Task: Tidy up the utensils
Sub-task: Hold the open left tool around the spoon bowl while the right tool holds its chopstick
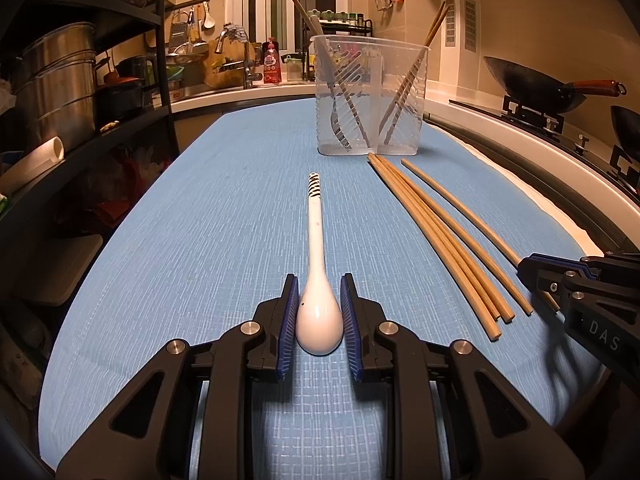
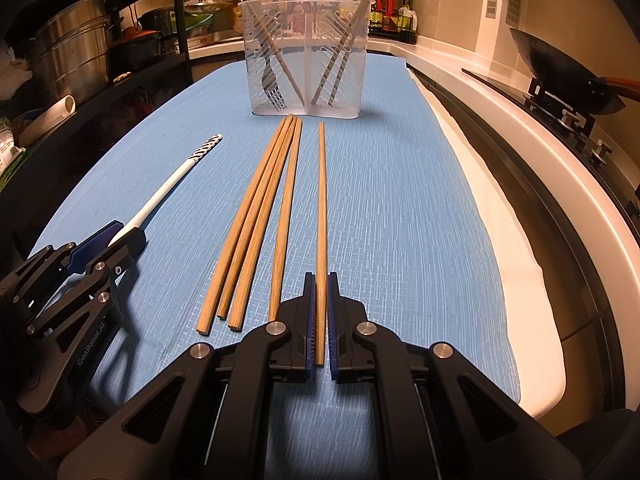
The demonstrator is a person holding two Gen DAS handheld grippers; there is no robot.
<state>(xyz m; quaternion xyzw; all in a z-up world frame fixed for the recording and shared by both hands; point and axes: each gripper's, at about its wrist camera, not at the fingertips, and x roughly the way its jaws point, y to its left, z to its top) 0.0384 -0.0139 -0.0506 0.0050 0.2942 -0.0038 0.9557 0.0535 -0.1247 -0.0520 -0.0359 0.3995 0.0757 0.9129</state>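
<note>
Spoon (image 1: 318, 280): bowl pinched between left tool (image 1: 319, 312) pads — glossy, may squirt out.
Chopstick (image 2: 320, 216): near end clamped in right tool (image 2: 320, 320) — may pivot toward organizer (image 2: 306, 56) ahead.

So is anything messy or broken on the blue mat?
Nothing broken or spilled. Four chopsticks lie loose on the blue mat, three bunched and fanning apart, not yet in the clear holder.

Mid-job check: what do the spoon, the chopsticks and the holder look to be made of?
Spoon: glossy white, probably ceramic or melamine; sharp highlight on the bowl.
Chopsticks: matte tan, likely wood or bamboo; faint grain.
Holder: clear, slightly frosted plastic; contents show through.
</note>
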